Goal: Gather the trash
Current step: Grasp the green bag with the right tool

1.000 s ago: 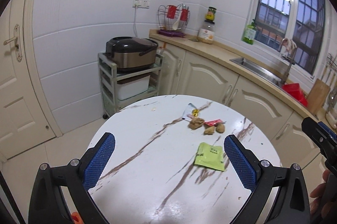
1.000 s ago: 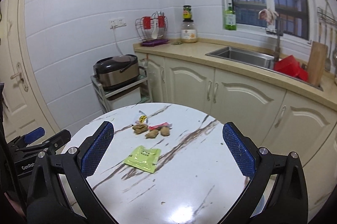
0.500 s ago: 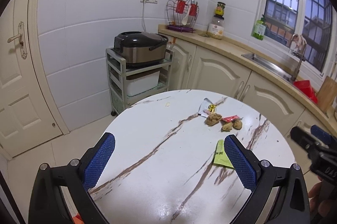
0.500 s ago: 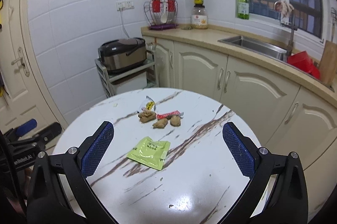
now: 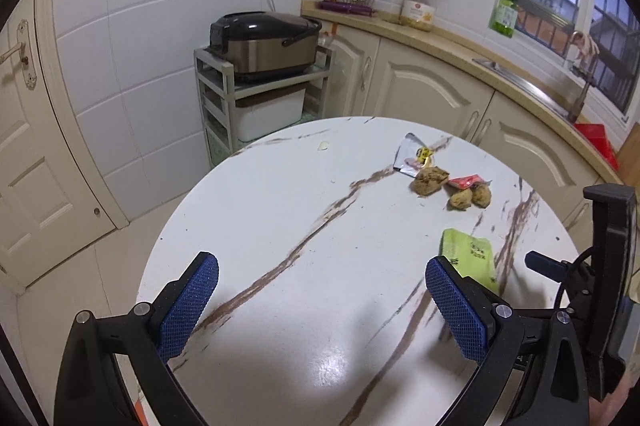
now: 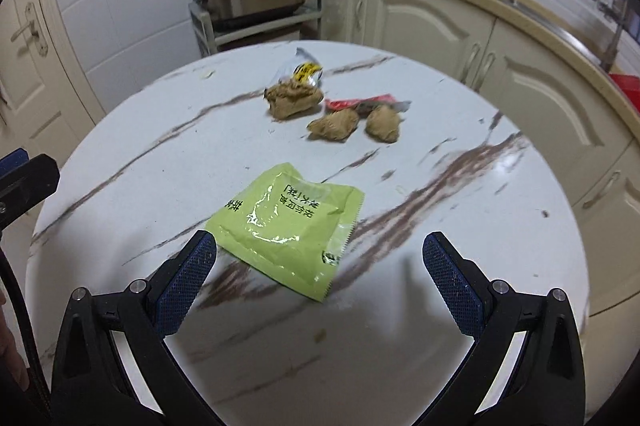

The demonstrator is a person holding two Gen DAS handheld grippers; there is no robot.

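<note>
A green packet point(image 6: 290, 224) lies flat on the round marble table point(image 6: 460, 226), just ahead of my open, empty right gripper point(image 6: 320, 268). Beyond it lie three brown crumpled lumps point(image 6: 294, 100), a red wrapper point(image 6: 362, 103) and a silver wrapper point(image 6: 302, 70). In the left wrist view my left gripper point(image 5: 322, 296) is open and empty over the table's near side. The green packet point(image 5: 468, 254) lies by its right finger, with the brown lumps point(image 5: 430, 180) and the silver wrapper point(image 5: 412, 158) farther off.
A rice cooker point(image 5: 262, 42) sits on a shelf cart point(image 5: 224, 98) against the tiled wall. Cream cabinets point(image 5: 420, 86) with a counter and a sink point(image 5: 532, 86) curve along the right. A door point(image 5: 24, 146) stands at the left.
Both grippers have moved down and closer over the table. The right gripper now hovers just short of the green packet, which looks much larger. Both stay open.
</note>
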